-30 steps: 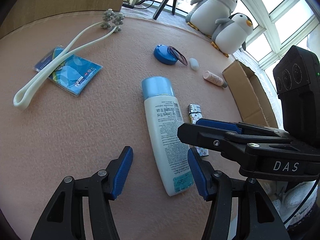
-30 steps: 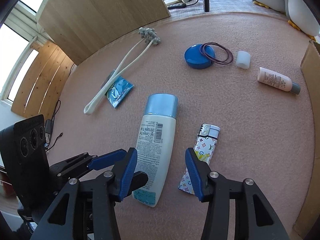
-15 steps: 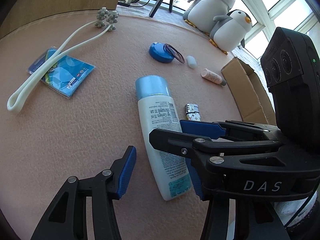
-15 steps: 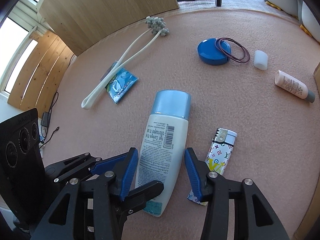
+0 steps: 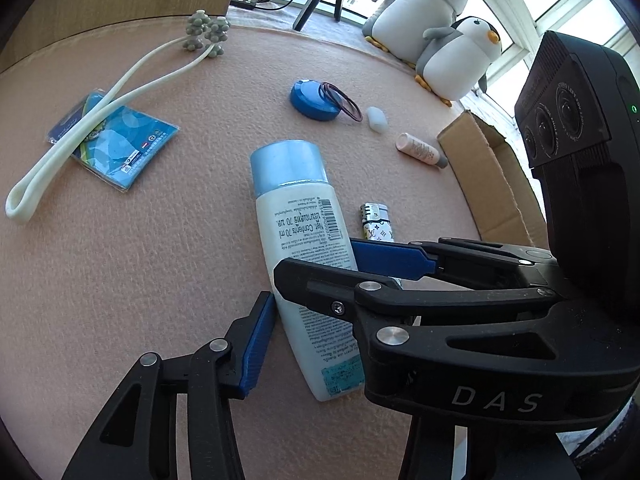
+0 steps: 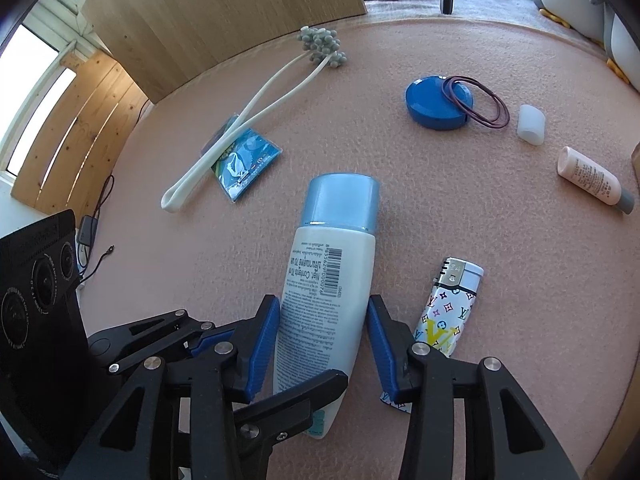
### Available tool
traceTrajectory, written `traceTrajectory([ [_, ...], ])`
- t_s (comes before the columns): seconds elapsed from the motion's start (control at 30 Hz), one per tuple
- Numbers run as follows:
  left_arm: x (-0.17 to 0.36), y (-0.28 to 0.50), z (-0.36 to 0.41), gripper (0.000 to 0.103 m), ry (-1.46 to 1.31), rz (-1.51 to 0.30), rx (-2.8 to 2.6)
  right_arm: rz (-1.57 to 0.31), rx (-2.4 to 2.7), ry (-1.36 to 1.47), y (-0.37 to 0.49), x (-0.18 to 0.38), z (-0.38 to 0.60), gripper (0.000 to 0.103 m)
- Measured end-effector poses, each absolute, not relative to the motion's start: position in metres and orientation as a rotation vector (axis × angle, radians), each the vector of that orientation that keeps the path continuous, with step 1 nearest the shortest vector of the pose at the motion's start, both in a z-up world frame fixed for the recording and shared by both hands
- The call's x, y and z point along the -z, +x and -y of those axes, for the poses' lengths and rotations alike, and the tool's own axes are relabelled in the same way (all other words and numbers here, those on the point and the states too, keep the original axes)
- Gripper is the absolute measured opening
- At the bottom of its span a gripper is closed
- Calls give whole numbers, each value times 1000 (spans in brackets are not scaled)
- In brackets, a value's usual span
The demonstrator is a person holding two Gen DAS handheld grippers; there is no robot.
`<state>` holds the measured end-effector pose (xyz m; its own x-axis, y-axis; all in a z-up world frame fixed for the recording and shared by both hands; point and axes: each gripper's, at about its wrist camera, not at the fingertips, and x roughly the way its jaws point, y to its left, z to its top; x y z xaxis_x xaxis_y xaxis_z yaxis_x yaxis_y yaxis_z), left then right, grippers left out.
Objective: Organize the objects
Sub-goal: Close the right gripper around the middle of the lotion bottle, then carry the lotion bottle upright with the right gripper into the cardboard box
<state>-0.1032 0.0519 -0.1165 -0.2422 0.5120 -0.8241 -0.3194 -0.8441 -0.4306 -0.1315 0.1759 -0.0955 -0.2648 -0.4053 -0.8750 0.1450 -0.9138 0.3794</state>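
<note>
A white bottle with a pale blue cap (image 6: 332, 292) is seen lying flat on the pink felt mat (image 6: 460, 200), cap pointing away from both cameras, and it serves as the landmark for everything else.

Far to the left of the bottle, a cream loop-shaped massager with grey knobbed balls (image 6: 256, 116) is laid across a blue sachet (image 6: 246, 164). Just left of the bottle's lower body, the left gripper (image 5: 316, 340) is placed low at the mat; its left blue pad (image 5: 258, 344) is seen touching or almost touching the bottle's side, while its other finger is hidden behind the right gripper, so whether it is spread or closed cannot be told.

The bottle's lower half is straddled by the right gripper (image 6: 320, 344), whose blue pads (image 6: 262, 344) are set apart on either side of the body, close to it, though contact cannot be confirmed.

Just right of the bottle, a patterned lighter (image 6: 444, 316) is laid roughly parallel to it. Beyond the cap and to the right, a round blue lid (image 6: 434, 102) is overlapped by dark red rubber bands (image 6: 486, 110), with a small white cap (image 6: 531, 125) beside them. Further right a small pink tube (image 6: 592, 180) is found, next to a cardboard box (image 5: 492, 184). Two plush penguins (image 5: 440, 28) are seated behind the mat's far right edge.
</note>
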Motion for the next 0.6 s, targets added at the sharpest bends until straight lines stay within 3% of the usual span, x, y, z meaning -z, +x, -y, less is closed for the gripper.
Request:
traceTrajectory([
  [0.6, 59, -92, -138, 50, -1333, 189, -2062, 428, 2414, 1494, -103, 34, -267, 39],
])
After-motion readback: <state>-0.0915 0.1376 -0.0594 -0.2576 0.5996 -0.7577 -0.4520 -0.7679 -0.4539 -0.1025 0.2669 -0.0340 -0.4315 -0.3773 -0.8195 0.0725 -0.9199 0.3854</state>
